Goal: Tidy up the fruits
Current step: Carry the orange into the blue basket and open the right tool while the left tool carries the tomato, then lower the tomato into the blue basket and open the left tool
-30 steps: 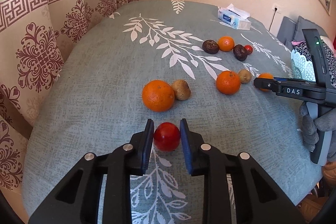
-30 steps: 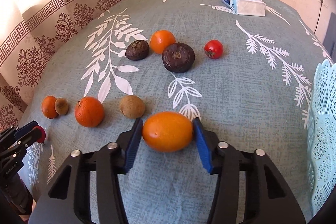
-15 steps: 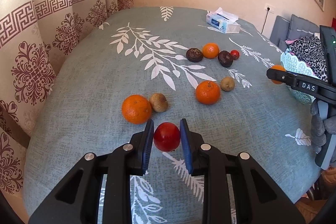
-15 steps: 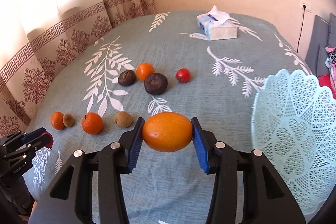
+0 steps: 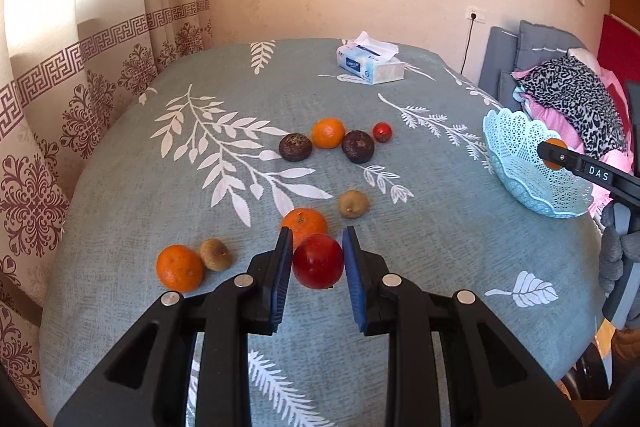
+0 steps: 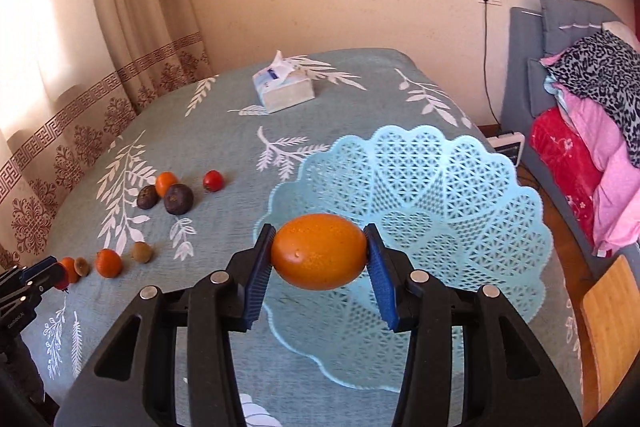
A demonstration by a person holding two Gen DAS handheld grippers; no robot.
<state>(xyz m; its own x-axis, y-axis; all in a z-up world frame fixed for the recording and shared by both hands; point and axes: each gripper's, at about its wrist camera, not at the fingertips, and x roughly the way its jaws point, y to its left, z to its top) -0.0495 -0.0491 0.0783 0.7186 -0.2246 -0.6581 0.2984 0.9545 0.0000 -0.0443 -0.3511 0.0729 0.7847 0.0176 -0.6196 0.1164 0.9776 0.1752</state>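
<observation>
My left gripper (image 5: 316,263) is shut on a red fruit (image 5: 318,261) and holds it above the table's near side. My right gripper (image 6: 320,255) is shut on a large orange fruit (image 6: 319,251) and holds it over the near rim of the light blue lattice basket (image 6: 440,187). The basket also shows at the right in the left wrist view (image 5: 520,167), with the right gripper's tip (image 5: 554,153) above it. Several fruits lie on the tablecloth: oranges (image 5: 180,267) (image 5: 328,133), brown fruits (image 5: 354,203), dark fruits (image 5: 358,146) and a small red one (image 5: 382,131).
A tissue box (image 5: 370,65) stands at the table's far side. Curtains hang along the left. A sofa with piled clothes (image 6: 592,115) stands right of the table. A wooden chair seat (image 6: 612,315) is near the table's right edge.
Both grippers rose with their fruits. My right gripper swung right from over the tablecloth to above the basket. My left gripper pulled up and back from the oranges.
</observation>
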